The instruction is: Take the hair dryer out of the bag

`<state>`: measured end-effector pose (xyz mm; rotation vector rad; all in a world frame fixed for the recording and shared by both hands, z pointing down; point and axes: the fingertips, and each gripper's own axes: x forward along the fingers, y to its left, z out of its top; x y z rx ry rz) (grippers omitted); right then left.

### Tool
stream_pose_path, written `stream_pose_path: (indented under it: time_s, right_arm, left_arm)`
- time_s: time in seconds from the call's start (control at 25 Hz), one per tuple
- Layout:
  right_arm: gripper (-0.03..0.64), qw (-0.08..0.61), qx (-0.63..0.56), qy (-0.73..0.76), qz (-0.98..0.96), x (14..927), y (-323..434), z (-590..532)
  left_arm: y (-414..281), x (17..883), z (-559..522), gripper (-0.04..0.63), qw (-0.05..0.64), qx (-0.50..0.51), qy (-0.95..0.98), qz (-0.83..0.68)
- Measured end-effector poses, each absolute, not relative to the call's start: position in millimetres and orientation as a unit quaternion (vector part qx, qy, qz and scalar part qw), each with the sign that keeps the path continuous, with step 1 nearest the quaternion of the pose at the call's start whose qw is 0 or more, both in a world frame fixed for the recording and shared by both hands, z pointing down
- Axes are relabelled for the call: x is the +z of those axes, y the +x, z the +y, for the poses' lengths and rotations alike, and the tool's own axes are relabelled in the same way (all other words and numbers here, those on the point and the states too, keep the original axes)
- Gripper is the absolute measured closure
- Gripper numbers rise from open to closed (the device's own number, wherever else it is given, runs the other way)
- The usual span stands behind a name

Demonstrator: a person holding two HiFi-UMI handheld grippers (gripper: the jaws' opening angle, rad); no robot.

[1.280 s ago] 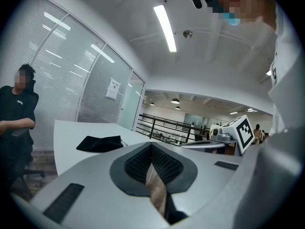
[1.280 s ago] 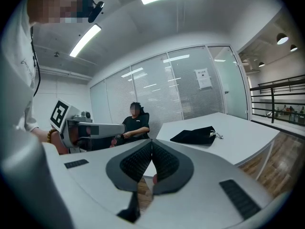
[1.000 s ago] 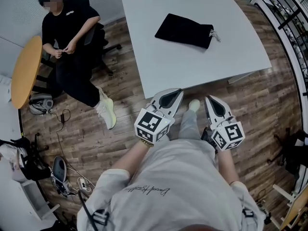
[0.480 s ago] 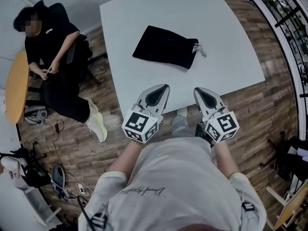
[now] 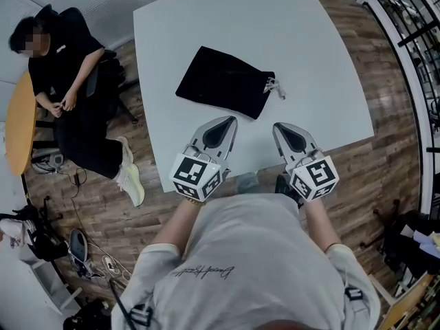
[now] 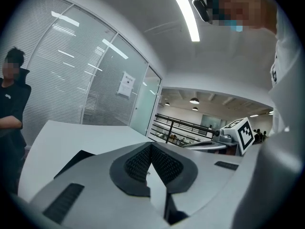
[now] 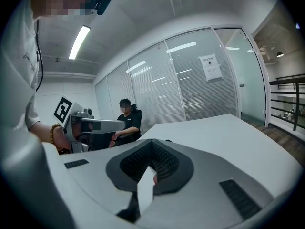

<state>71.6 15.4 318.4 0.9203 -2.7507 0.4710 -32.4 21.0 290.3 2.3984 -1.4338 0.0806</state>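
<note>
A black drawstring bag [image 5: 223,82] lies flat on the white table [image 5: 309,40], its tied cord end [image 5: 275,86] pointing right; the hair dryer is not visible. My left gripper [image 5: 229,119] hovers over the table's near edge, just short of the bag, jaws shut and empty. My right gripper [image 5: 278,126] is beside it to the right, also shut and empty, below the cord end. In the left gripper view a dark corner of the bag [image 6: 74,160] peeks past the shut jaws [image 6: 151,146]. The right gripper view shows its jaws [image 7: 152,142] closed over the table [image 7: 228,137].
A seated person in black [image 5: 65,67] is left of the table beside a round wooden table [image 5: 19,126]. Bags and cables [image 5: 75,249] lie on the wood floor at lower left. A black railing [image 5: 412,33] runs along the right.
Both grippers have advanced together from over the floor to the table's near edge, closer to the bag. Their jaws stayed shut.
</note>
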Motion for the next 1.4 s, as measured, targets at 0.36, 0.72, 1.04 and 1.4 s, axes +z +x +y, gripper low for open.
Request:
stream_pose_path:
  time_s: [0.36, 0.72, 1.04, 1.4]
  right_arm:
    - [0.592, 0.103, 0.167, 0.291, -0.936, 325.6, 74.1, -21.1]
    - [0.592, 0.138, 0.152, 0.279, -0.938, 335.3, 64.7, -27.7]
    - [0.592, 0.173, 0.129, 0.309, -0.926, 348.3, 65.1, -43.3]
    - [0.592, 0.212, 0.125, 0.315, -0.916, 374.5, 69.0, -58.4]
  left_arm:
    - [-37.0, 291.0, -1.9, 0.584, 0.168, 0.035, 0.83, -0.531]
    - [-53.7, 287.1, -3.4, 0.584, 0.158, 0.059, 0.84, -0.515]
    - [-64.8, 306.1, -21.9, 0.584, 0.163, 0.091, 0.856, -0.482]
    - [-68.2, 336.5, -51.6, 0.584, 0.164, 0.145, 0.872, -0.439]
